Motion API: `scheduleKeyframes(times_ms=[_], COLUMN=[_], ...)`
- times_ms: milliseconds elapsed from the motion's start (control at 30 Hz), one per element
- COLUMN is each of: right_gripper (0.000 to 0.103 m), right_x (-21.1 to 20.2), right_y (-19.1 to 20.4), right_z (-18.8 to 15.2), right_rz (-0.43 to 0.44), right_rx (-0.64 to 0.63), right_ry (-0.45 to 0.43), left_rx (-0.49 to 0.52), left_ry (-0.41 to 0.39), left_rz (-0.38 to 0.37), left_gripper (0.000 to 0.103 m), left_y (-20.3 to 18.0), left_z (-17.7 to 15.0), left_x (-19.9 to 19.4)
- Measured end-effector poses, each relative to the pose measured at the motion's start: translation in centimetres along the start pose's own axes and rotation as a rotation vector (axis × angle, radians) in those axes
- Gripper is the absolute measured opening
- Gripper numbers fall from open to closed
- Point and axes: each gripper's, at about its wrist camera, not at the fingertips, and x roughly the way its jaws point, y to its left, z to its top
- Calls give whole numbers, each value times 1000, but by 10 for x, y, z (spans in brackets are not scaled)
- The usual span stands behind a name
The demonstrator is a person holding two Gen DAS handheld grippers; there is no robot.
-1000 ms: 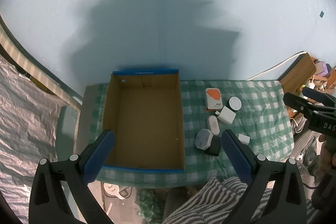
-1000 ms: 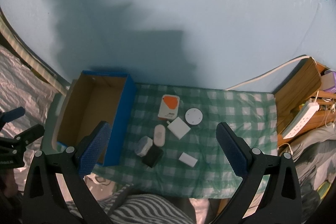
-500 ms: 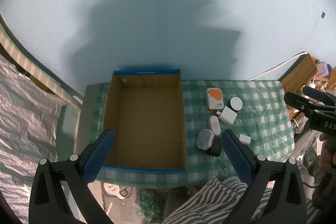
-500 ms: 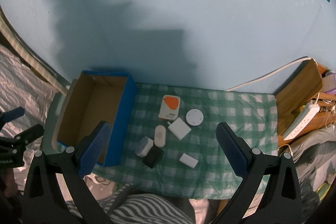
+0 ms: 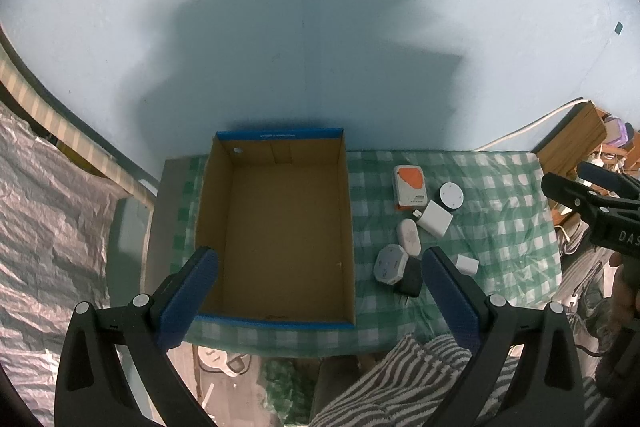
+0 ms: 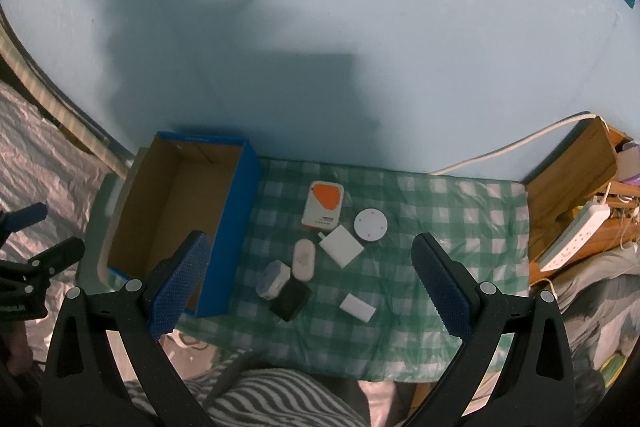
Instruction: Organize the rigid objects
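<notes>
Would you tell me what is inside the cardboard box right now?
The cardboard box shows only its bare brown floor; nothing lies inside. The left gripper's finger covers the near left corner, so that spot stays unseen.

- A lived-in room of a home, not a lab or shop.
- A green-and-white checked tablecloth (image 6: 440, 211) covers a small table against a plain pale-blue painted wall (image 6: 360, 27).
- To the right, a wooden shelf unit (image 6: 568, 167) holds clutter, with a white power strip (image 6: 576, 231) lying on it and a white cable (image 6: 512, 143) trailing along the wall.
- Rumpled grey bedding or clothing (image 6: 592, 291) sits below the shelf.
- To the left, crinkled silver foil sheeting (image 5: 44, 227) and a striped fabric edge (image 5: 60, 115).
- A person's striped garment (image 6: 272, 403) fills the bottom of the view.
</notes>
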Motion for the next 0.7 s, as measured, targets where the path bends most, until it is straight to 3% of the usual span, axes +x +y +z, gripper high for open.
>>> scheduleKeyframes(times_ms=[267,433,700], right_gripper=[101,101,100], right_x=[5,13,39], right_y=[-2,-10,-27], right_z=[-3,-1,-1], right_rz=[13,14,37], right_rx=[-12,-27,-89], right_ry=[16,35,95], left_rx=[-6,-25,-45], left_ry=[3,21,-2], left_rz=[13,53,57], left_gripper=[102,102,102], left_y=[5,25,63], left_z=[-3,-5,-5], left_x=[5,17,32])
